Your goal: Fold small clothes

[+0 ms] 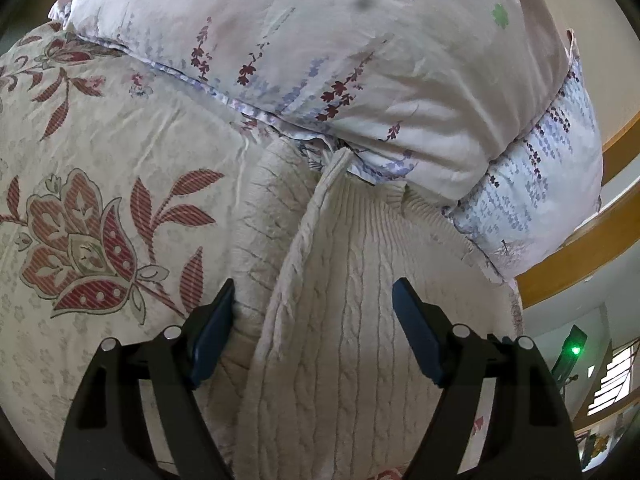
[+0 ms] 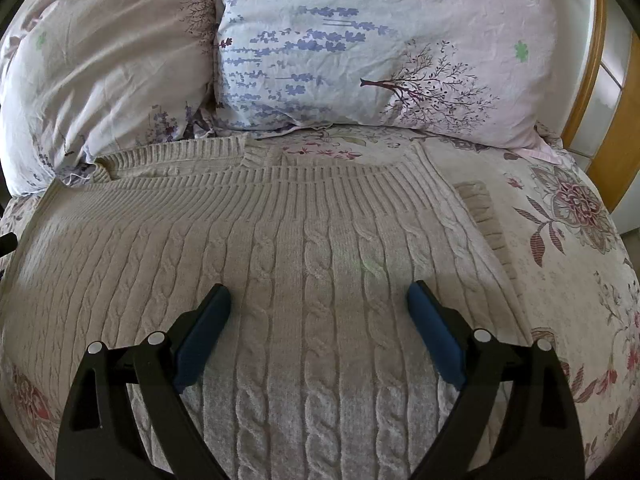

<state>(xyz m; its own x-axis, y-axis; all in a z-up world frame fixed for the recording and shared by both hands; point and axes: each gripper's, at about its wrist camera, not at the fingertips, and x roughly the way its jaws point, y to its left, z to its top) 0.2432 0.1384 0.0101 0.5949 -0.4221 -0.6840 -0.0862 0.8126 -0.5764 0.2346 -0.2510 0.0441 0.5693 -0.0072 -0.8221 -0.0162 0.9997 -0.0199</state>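
1. Floral bedding fills both views: a bedsheet [image 2: 560,248] printed with red flowers carries the work, with pillows [image 2: 360,48] stacked along the top of each frame and a wooden bed frame [image 1: 580,264] at the right edge.
2. A cream cable-knit sweater [image 2: 304,264] lies spread flat across the middle of the right wrist view, ribbed hem or collar edge toward the pillows, probably smoothed out so it can be folded.
3. At centre right of that view, a ribbed strip beside the sweater body looks like a sleeve cuff, though I cannot tell for sure.
4. In the left wrist view the sweater [image 1: 340,320] shows a raised edge running from lower centre up toward the pillows, likely one side already turned over the body.
5. The left hand-held gripper [image 1: 312,300] hovers over that edge with its fingers spread wide, pinching nothing.
6. The right hand-held gripper [image 2: 318,300] is likewise spread apart above the sweater's middle, holding nothing; whether its tips touch the knit is unclear.
7. The sweater's lower part is cut off by the bottom of both frames, and its upper edge in the left view tucks under a pillow, hidden.
8. A green light [image 1: 575,350] glows at lower right of the left view; the device is too small to identify.
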